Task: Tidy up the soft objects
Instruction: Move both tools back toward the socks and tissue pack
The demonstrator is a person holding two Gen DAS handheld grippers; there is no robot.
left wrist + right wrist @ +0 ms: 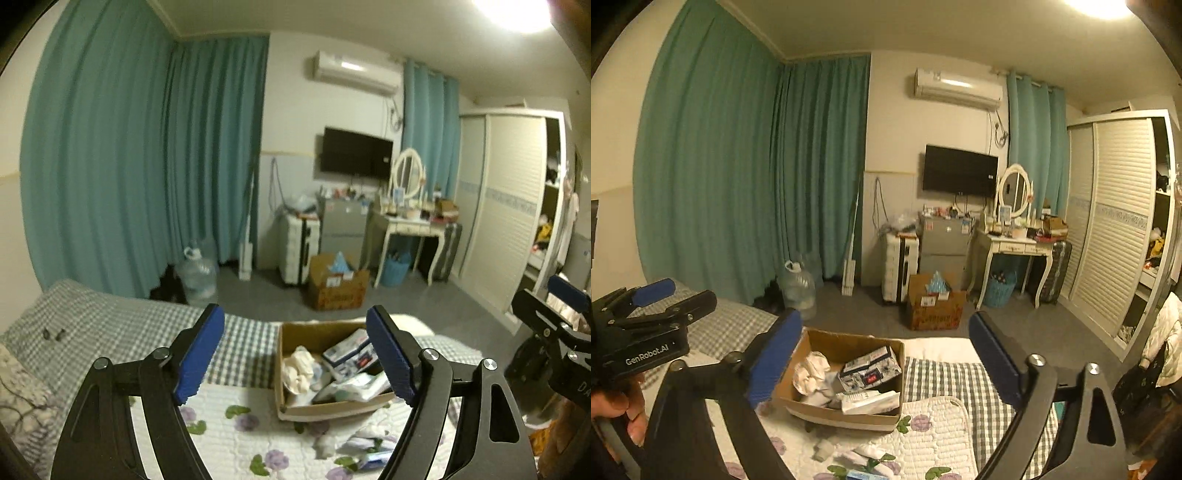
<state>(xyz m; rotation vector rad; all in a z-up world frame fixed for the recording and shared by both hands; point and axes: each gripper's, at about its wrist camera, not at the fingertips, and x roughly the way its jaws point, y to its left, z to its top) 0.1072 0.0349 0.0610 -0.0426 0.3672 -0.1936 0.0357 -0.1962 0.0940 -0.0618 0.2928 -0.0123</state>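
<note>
cardboard box open-topped (half full), loose packets crowding quilt beside it

Both wrist cameras looked forward, slightly downward, over each gripper's fingers, sharing the cardboard box just ahead on the bed.

Open cardboard box of soft packets on bed

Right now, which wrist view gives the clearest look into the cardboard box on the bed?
The right wrist view: the cardboard box sits between the fingers, all four walls and its contents visible. In the left wrist view the box has its right side hidden behind a blue finger.
</note>
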